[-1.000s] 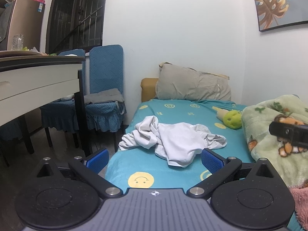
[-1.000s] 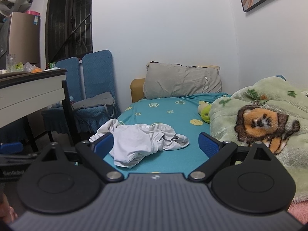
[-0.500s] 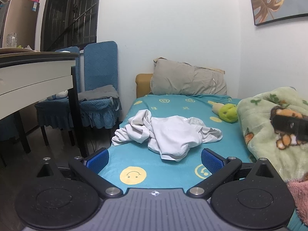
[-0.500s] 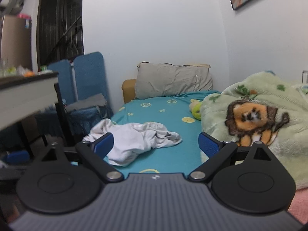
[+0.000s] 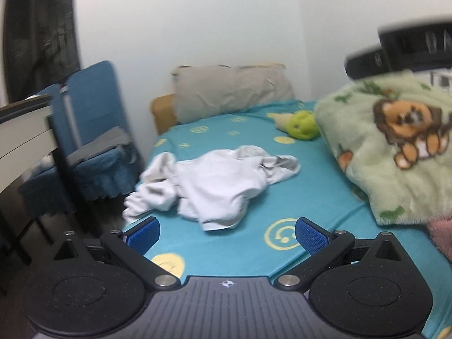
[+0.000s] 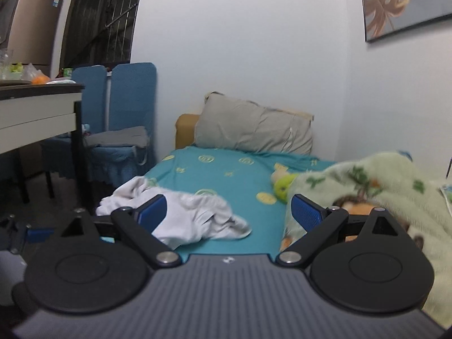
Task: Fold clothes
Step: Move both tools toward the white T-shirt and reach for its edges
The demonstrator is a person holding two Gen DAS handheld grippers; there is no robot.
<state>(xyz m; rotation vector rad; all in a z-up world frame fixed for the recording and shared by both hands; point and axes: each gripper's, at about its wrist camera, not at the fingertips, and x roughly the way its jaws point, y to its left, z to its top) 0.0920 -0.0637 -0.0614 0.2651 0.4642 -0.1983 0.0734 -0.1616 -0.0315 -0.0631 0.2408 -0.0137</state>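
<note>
Crumpled white cotton garment lies in a loose heap on the teal bedsheet printed with yellow smiley faces, near the bed's left edge, unfolded, touched by neither tool

Left gripper: blue-padded fingers spread wide, nothing between them, hovering short of the garment's near hem. Right gripper: fingers likewise spread, empty; its left pad overlaps the garment in view, contact cannot be told

Writing: none legible. A blue label on the tan box at upper left of the right view is too small to read

Left view only: lion cartoon in full on the pale green fleece blanket; a pink fuzzy fabric at its lower corner; a blurred black device at upper right, probably the other gripper's body

Right view only: white-topped table carrying a glass and an orange; framed gold-leaf picture

Both views: grey pillow, green plush toy, blue-covered chairs
</note>
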